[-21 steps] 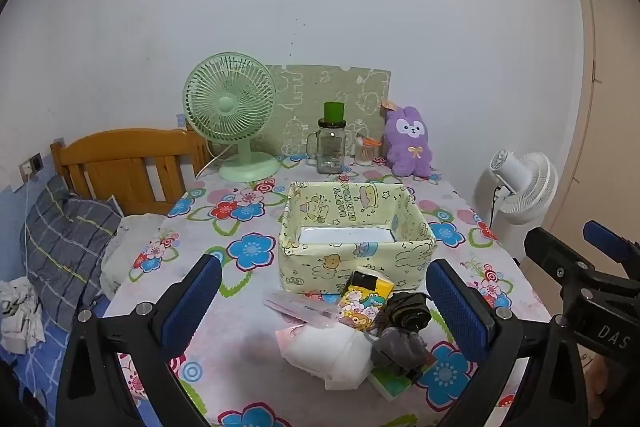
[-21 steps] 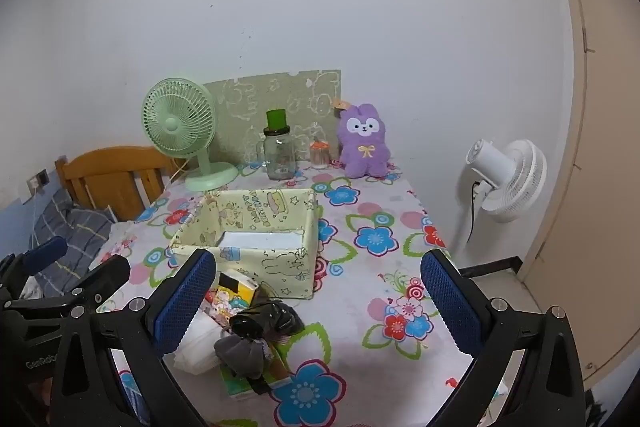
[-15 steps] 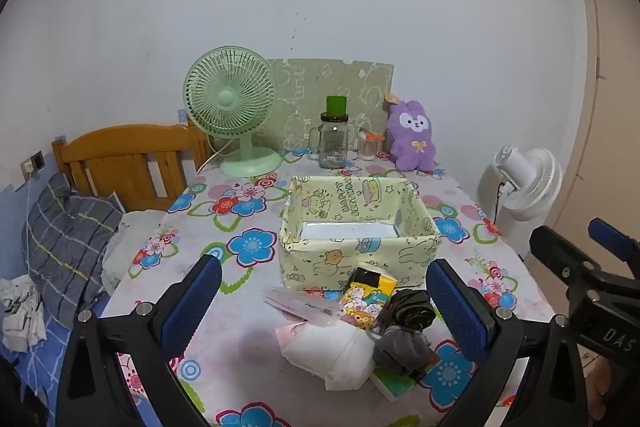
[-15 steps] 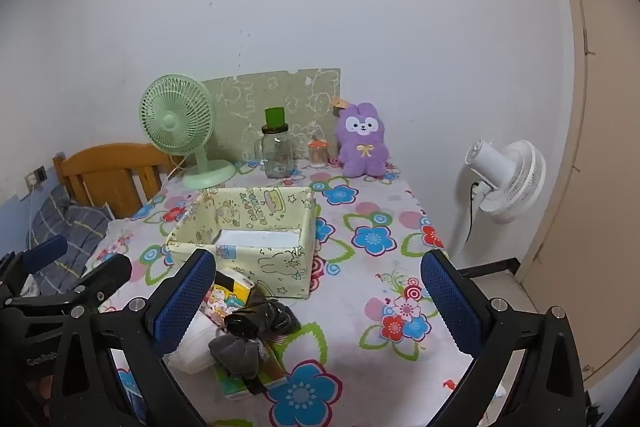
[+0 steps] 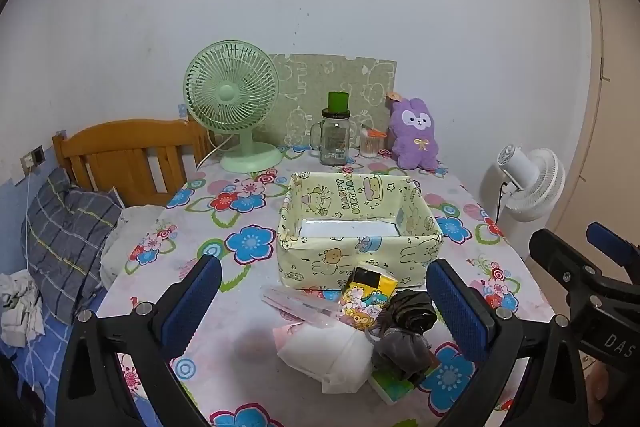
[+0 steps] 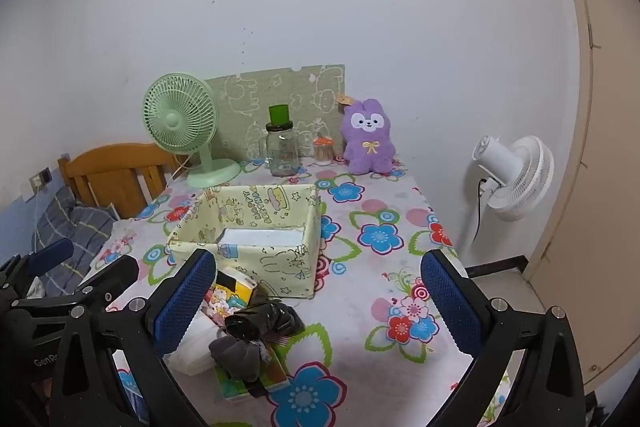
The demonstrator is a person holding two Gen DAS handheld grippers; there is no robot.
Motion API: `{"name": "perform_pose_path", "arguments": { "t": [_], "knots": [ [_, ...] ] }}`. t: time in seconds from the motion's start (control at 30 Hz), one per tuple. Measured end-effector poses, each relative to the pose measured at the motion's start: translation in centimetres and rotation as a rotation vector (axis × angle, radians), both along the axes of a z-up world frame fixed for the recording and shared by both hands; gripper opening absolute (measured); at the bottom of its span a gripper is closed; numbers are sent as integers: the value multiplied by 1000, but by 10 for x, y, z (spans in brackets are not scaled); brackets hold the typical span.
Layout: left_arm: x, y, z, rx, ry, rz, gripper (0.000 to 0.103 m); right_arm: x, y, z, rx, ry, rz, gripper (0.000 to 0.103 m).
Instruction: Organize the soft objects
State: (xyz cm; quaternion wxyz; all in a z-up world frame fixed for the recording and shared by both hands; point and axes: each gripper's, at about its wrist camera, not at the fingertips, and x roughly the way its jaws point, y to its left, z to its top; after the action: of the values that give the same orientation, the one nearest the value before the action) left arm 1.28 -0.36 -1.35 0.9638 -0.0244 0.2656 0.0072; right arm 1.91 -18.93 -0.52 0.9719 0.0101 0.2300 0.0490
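Left wrist view: soft pile (image 5: pixel 352 331) lies heaped before the fabric box (image 5: pixel 356 227).

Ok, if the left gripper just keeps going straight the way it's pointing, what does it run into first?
Probably the pile in front of the fabric box: the left gripper, jaws open and empty, points at the clear plastic packet and cartoon tissue pack. Depth is uncertain, so the white soft bundle below might come first.
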Motion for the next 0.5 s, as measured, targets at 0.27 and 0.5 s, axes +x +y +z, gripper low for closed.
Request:
{"name": "perform_pose_path", "arguments": {
  "t": [0.27,0.5],
  "knots": [
    [2,0,1,5,-1,6,103,3,1,-2,4,2,7,103],
    [3,1,2,-4,-6,8,103,3,2,-2,4,0,4,103]
  ]
}}
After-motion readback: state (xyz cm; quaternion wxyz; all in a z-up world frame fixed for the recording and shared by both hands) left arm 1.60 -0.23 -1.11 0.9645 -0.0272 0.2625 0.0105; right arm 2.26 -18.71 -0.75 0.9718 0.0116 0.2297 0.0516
